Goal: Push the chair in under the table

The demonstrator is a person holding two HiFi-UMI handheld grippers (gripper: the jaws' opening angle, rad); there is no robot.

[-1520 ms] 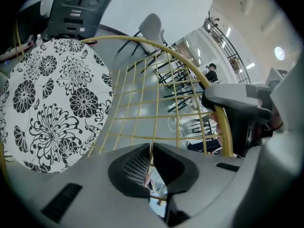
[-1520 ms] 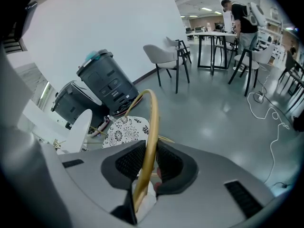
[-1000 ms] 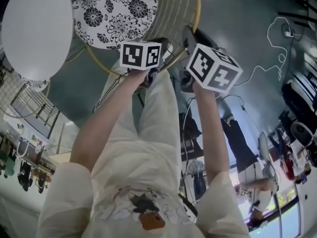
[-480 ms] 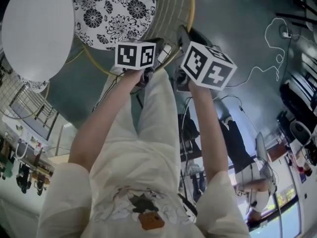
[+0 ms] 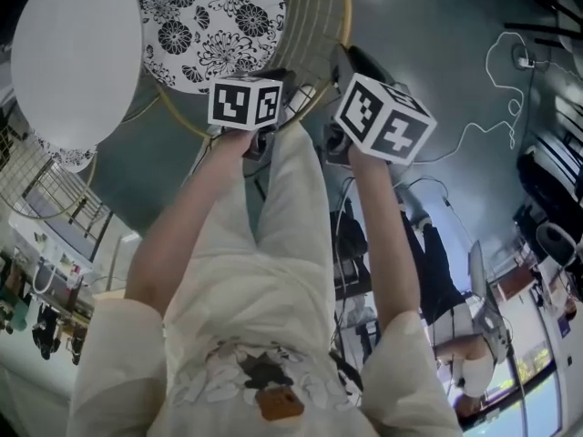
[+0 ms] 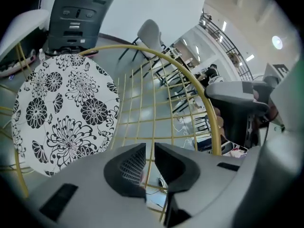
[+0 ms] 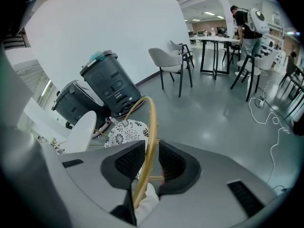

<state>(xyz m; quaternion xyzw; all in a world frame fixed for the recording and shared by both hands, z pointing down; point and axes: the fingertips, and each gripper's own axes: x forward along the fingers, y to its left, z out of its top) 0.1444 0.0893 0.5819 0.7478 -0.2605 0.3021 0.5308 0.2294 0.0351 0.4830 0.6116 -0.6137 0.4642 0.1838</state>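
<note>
The chair has a gold wire back and a black-and-white flowered seat cushion (image 5: 214, 25); it stands beside the round white table (image 5: 77, 53). My left gripper (image 5: 273, 78) is at the lower wire grid of the back. In the left gripper view its jaws (image 6: 149, 151) are opening, with a thin gold wire (image 6: 151, 167) loose in the narrow gap. My right gripper (image 5: 346, 62) is on the back's outer edge. In the right gripper view it (image 7: 151, 151) is shut on the thick gold rim (image 7: 151, 122). The cushion (image 7: 126, 129) and table (image 7: 80, 132) lie beyond it.
Two dark bins (image 7: 107, 82) stand against the white wall behind the table. White chairs (image 7: 168, 63), black-legged tables and a person (image 7: 247, 23) are farther off. A white cable (image 5: 510, 71) runs over the grey floor at the right. My legs in light trousers (image 5: 273, 244) stand below the grippers.
Both marker cubes, the chair and the table have only drifted a little in the head view. Both grippers stay at the chair's back.
</note>
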